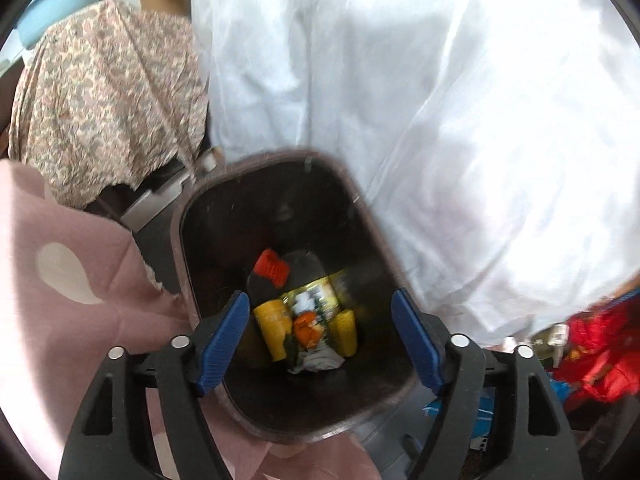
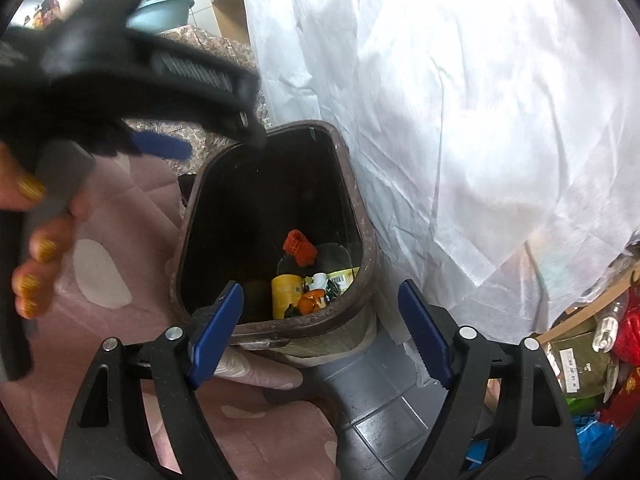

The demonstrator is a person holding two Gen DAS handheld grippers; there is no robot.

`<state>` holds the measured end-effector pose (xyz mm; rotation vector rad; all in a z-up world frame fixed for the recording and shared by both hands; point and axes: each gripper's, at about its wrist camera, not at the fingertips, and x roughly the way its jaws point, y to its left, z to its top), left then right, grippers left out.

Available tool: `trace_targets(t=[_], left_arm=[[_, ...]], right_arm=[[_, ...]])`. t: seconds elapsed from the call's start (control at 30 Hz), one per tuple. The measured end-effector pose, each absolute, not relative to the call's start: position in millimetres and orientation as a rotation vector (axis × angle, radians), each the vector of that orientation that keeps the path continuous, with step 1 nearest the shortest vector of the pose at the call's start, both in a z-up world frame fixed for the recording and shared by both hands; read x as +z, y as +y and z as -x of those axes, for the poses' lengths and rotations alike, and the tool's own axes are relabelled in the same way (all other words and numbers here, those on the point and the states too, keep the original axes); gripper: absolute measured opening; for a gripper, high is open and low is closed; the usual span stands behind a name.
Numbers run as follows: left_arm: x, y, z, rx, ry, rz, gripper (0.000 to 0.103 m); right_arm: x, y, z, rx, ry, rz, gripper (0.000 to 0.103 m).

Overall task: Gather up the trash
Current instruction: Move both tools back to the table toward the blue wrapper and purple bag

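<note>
A: Describe the trash.

B: It lies at the bottom of the brown bin (image 1: 200, 216): a red ridged cylinder (image 1: 273, 267), a yellow cup (image 1: 275, 326), a piece of orange peel (image 1: 306, 326), a printed wrapper (image 1: 320, 294), a yellow ribbed piece (image 1: 346, 330) and a crumpled white tissue (image 1: 318, 362). A dark round item (image 1: 304, 268) sits under the red cylinder.

A: Container details?

B: The bin has a rounded rectangular mouth, a scuffed rim and a dark interior. It holds only that small heap on its floor; the upper part is bare wall. White sheeting (image 1: 440, 100) hangs just behind the bin, and pink patterned fabric (image 1: 68, 280) lies to the left of the bin.

A: Orientation of the items?

B: Seen from the right wrist camera, the yellow cup (image 2: 286, 294) lies on its side, long axis running from the bin's near wall toward its far wall. The red cylinder (image 2: 299, 249) is tilted, its long axis slanting across the bin floor. The other pieces show no clear axis.

A: Jaw state?

B: The left gripper (image 1: 320, 330) is above the bin mouth with its jaws spread wide, nothing between the blue pads. The right gripper (image 2: 322, 330) is at the bin's near rim, jaws likewise apart and empty. A hand (image 2: 36, 240) grasps the left gripper's handle, to the left of the bin.
</note>
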<state>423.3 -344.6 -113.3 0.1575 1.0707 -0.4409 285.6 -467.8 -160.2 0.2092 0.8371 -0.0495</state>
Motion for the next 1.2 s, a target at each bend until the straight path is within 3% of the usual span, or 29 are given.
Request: trace_targets(t=[0.43,0.8,1.2], left_arm=[[-25.7,-269.3,-338.1,-0.545,0.807,-0.214,0.088],[4.1,-143.2,-294.6,-0.4,0.68,-0.204,0.094],[5.9,16.0,-286.1,-0.102,0.696,-0.138,0.095]], right_arm=[[-99.1,-437.0,-259.3,-0.005,0.751,-0.153,0.083],[-27.6,-338.8,-250.9,0.222,0.62,-0.018,0.092],[-16.4,-241.3,-249.1,0.441,0.653,0.035,0.092]])
